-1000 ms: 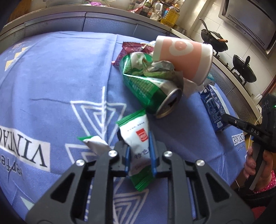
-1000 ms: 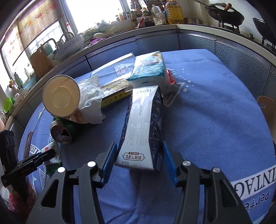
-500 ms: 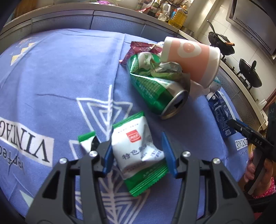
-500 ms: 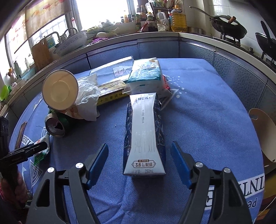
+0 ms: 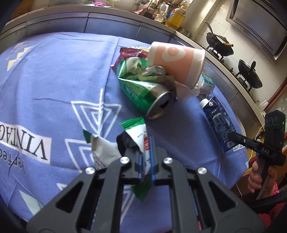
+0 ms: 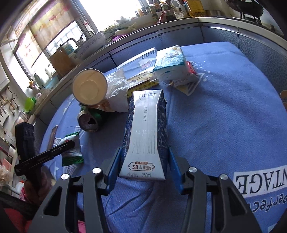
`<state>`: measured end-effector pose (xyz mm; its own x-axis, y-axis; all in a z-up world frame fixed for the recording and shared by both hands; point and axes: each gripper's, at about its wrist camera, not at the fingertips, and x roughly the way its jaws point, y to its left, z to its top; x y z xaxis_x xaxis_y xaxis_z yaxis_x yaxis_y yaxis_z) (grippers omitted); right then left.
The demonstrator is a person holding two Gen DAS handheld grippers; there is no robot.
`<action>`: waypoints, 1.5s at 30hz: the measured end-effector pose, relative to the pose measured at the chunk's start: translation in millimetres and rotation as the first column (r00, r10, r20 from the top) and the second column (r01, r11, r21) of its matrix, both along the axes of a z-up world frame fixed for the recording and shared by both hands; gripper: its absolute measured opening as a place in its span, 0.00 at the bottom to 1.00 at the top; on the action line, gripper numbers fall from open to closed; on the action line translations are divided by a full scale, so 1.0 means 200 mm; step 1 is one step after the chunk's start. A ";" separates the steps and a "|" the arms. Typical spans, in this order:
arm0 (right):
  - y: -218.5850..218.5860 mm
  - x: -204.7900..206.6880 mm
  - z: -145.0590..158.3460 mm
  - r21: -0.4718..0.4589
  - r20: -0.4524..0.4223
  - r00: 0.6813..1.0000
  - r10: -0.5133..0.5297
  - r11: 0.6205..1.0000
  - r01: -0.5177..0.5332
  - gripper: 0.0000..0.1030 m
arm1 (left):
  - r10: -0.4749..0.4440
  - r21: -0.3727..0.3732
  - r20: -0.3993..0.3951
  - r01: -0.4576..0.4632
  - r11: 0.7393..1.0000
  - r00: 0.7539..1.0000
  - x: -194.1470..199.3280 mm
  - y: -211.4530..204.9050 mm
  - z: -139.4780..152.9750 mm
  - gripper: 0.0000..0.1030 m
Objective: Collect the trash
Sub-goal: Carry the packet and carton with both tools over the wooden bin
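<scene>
My left gripper (image 5: 145, 159) is shut on a green-and-white snack wrapper (image 5: 139, 131) on the blue tablecloth (image 5: 53, 80). A second crumpled wrapper (image 5: 100, 148) lies just left of it. Beyond lie a crushed green can (image 5: 143, 95) and a pink paper cup (image 5: 177, 61) on its side. My right gripper (image 6: 143, 161) is shut on a dark blue milk carton (image 6: 145, 132) lying on the cloth; both blue pads touch its sides. The carton also shows in the left wrist view (image 5: 218, 123).
A tissue pack (image 6: 170, 64), a yellow flat box (image 6: 141, 84), crumpled white plastic (image 6: 116, 89) and a maroon wrapper (image 5: 125, 53) lie further back. A counter with bottles (image 5: 172, 16) and woks (image 5: 218, 44) rings the table.
Both grippers were open half a second ago. The left one has closed on the snack wrapper and the right one has moved forward and closed on the milk carton.
</scene>
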<state>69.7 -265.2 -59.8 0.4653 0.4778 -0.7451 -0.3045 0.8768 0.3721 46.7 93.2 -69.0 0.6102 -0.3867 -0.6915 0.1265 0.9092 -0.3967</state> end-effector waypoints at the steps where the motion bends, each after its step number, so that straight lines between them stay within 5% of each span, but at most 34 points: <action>1: -0.01 -0.01 0.01 0.023 -0.006 1.000 0.002 1.000 -0.002 0.49 | -0.009 -0.004 0.005 0.009 1.000 1.000 0.00 -0.02 0.02 0.07; 14: -0.21 -0.05 0.01 0.126 0.003 0.997 -0.072 0.990 0.071 0.49 | -0.206 0.015 0.042 0.206 0.978 0.978 0.08 -0.43 0.17 0.07; 24: -0.57 -0.07 0.01 0.146 0.034 0.969 -0.244 0.960 0.237 0.49 | -0.434 0.075 0.052 0.429 0.900 0.900 0.33 -1.02 0.24 0.07; 29: -0.87 -0.07 0.07 0.167 0.086 0.920 -0.382 0.916 0.365 0.49 | -0.550 0.096 0.055 0.544 0.834 0.834 0.48 -1.40 0.31 0.07; 37: -1.42 -0.08 0.07 0.161 0.126 0.784 -0.608 0.792 0.589 0.49 | -0.686 0.103 0.032 0.680 0.726 0.727 0.71 -2.12 0.35 0.07; 41: -1.60 -0.05 0.05 0.088 0.153 0.732 -0.664 0.747 0.659 0.49 | -0.714 0.107 -0.010 0.711 0.695 0.700 0.82 -2.44 0.28 0.07; 45: -1.70 0.00 -0.01 0.022 0.162 0.715 -0.680 0.727 0.686 0.49 | -0.726 0.107 -0.058 0.727 0.678 0.685 0.91 -2.66 0.18 0.07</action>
